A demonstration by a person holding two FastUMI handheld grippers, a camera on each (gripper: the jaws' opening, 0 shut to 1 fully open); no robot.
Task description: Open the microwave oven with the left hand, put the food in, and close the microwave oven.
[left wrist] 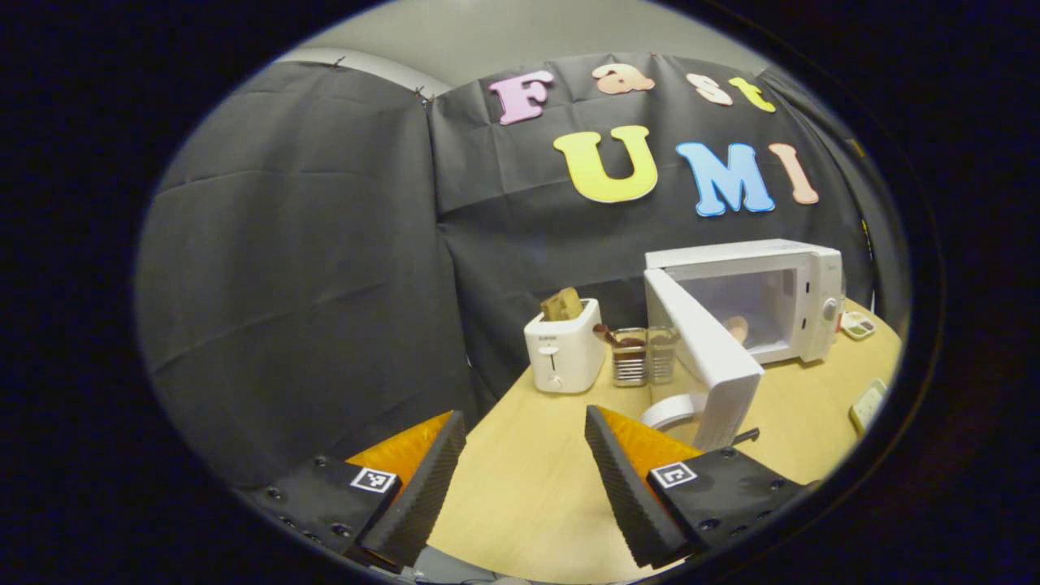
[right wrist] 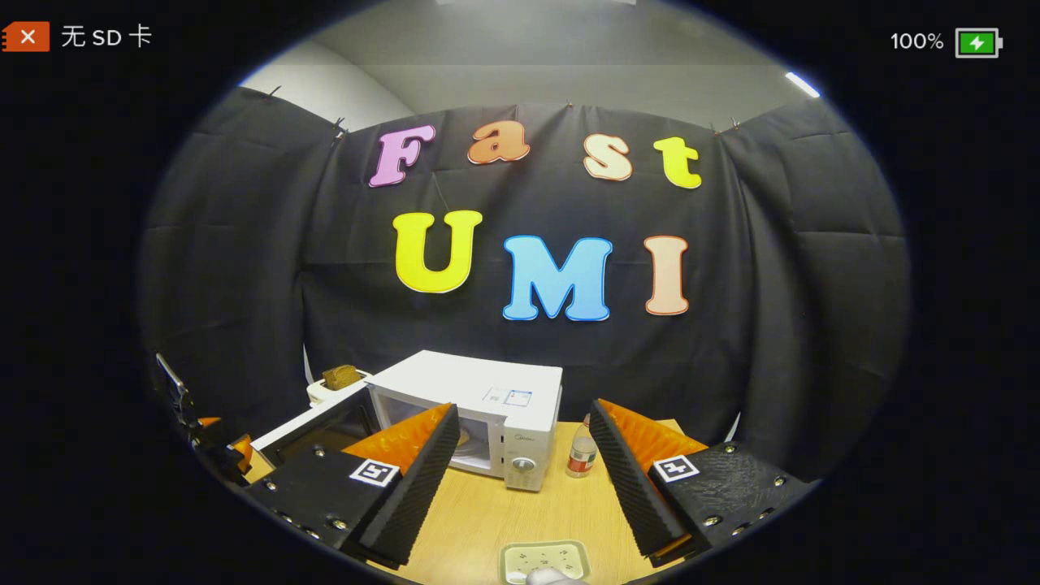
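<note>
**Door open, food inside, closing swing to come**

Microwave oven, white and box-shaped [left wrist: 751,296], stands at the far side of the pale wooden worktop [left wrist: 536,479], its door [left wrist: 703,357] swung wide toward the left tongs [left wrist: 524,471]. A small, pale brownish piece of food [left wrist: 737,327] appears to sit inside the cavity, though it is too small to identify. Both pairs of tongs are spread and hold nothing; the right tongs [right wrist: 520,479] hover well back from the oven front.

Judging by this, what remains is the closing. To do it well, the left tongs should come round to the outer face of the door, near its free edge, and push in a smooth arc about the hinge until the latch catches. Approach from the side of the white toaster [left wrist: 562,349] needs care: two glass jars [left wrist: 646,355] and a roll of white tape [left wrist: 670,410] stand just beside the door's path.
</note>
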